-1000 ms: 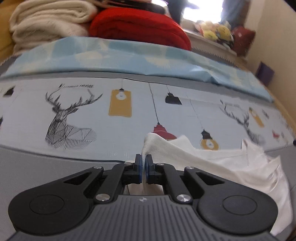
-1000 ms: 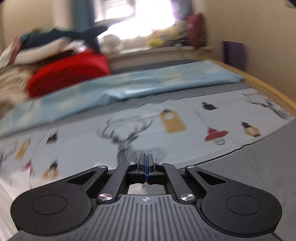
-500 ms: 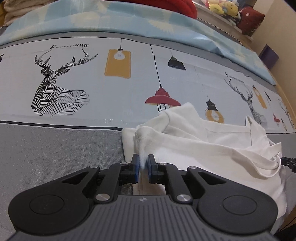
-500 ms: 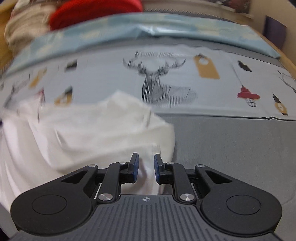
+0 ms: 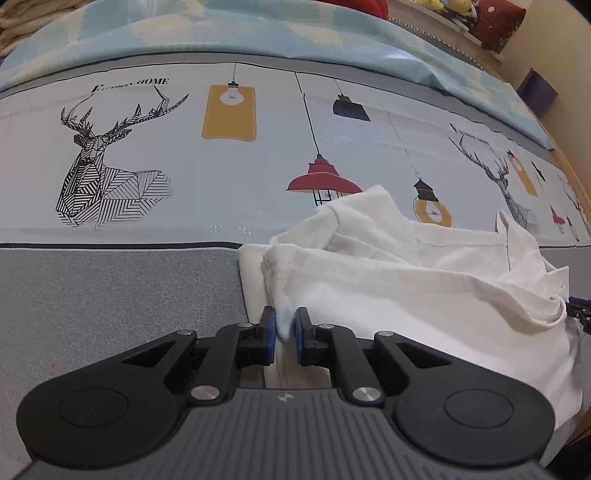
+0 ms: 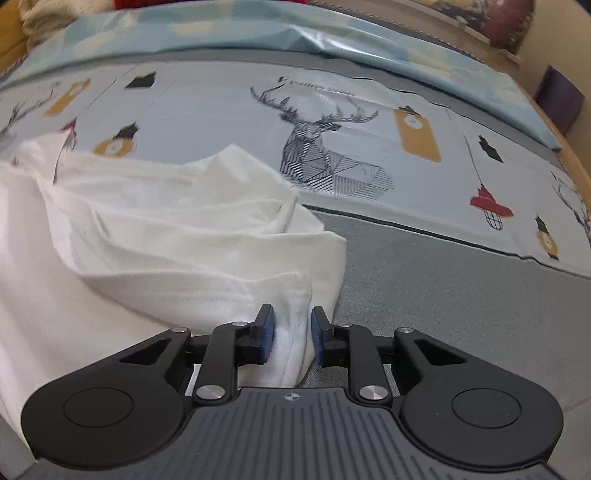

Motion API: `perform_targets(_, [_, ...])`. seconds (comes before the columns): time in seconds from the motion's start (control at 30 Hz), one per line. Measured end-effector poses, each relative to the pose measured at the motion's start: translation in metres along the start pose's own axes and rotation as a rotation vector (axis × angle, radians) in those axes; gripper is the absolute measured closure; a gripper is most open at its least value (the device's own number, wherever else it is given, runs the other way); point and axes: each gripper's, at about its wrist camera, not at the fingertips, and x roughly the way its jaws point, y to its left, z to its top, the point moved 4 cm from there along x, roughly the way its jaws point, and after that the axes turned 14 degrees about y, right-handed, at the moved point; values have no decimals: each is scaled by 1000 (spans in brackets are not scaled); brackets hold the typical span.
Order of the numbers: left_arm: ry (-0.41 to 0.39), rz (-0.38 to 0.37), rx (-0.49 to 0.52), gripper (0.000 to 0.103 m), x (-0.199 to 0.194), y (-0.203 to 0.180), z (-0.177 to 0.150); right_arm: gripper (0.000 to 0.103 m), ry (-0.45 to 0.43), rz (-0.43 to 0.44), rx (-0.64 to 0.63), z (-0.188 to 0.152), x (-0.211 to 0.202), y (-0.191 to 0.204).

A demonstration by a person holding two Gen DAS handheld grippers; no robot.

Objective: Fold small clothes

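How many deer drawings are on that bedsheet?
2 in the left claw's view: one black line-drawn deer far left, another deer far right beyond the white cotton garment. More may lie outside view.

L hand-held gripper (image 5: 284,330): held low, level, jaws slightly apart w/ narrow gap. R hand-held gripper (image 6: 292,334): same pose, jaws wider apart, blue pads (image 6: 266,334) facing inward.

A crumpled garment (image 5: 424,288) lies on the bed sheet (image 5: 110,295), ahead and to the right of the left gripper (image 5: 284,334), one corner between its fingers. The right gripper (image 6: 291,332) straddles the opposite corner, garment (image 6: 166,251) spreading leftward. A folded quilt (image 5: 258,33) lies far ahead, cushions (image 5: 498,22) behind it.
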Motion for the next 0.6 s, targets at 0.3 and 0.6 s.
perform_targets(0.3, [-155, -38, -68, 96, -32, 5, 10, 100, -356, 58, 245, 18, -68, -31])
perform_targets(0.6, [-256, 64, -177, 96, -40, 8, 29, 96, -317, -9, 376, 50, -34, -36])
